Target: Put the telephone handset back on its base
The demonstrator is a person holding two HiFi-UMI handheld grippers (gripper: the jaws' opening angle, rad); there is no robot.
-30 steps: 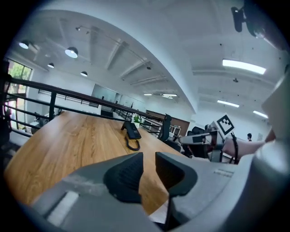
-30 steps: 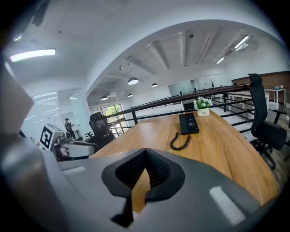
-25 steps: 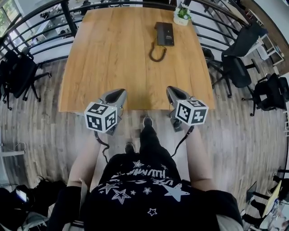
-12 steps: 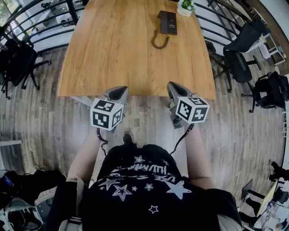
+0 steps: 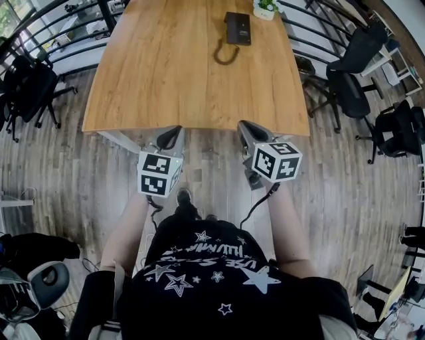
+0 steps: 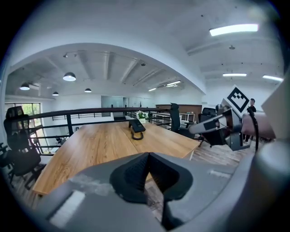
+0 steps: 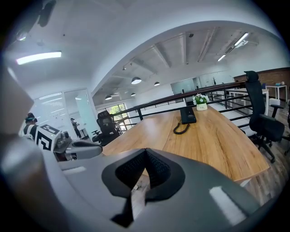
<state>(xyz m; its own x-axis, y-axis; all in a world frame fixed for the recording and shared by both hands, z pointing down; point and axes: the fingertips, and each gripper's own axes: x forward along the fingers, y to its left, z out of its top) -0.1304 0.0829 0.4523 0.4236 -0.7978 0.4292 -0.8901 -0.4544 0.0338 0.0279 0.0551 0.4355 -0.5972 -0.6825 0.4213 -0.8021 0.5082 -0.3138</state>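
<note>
A black telephone (image 5: 237, 28) lies at the far end of the wooden table (image 5: 179, 73), its coiled cord (image 5: 224, 53) looping toward me. From this distance I cannot tell the handset from the base. My left gripper (image 5: 171, 136) and right gripper (image 5: 247, 129) hover side by side at the table's near edge, far from the phone. Both are shut and empty. In the left gripper view the closed jaws (image 6: 147, 156) point at the telephone (image 6: 136, 125). The right gripper view shows its closed jaws (image 7: 146, 152) and the telephone (image 7: 187, 115) beyond.
A small potted plant (image 5: 265, 8) stands just behind the phone. Black railings (image 5: 80, 40) run along the table's left and far sides. Office chairs (image 5: 352, 73) stand on the right and another chair (image 5: 26, 93) on the left, on the wooden floor.
The table and phone have slid upward in the head view. Both grippers now sit at the table's near edge instead of over it. Their jaws look the same.
</note>
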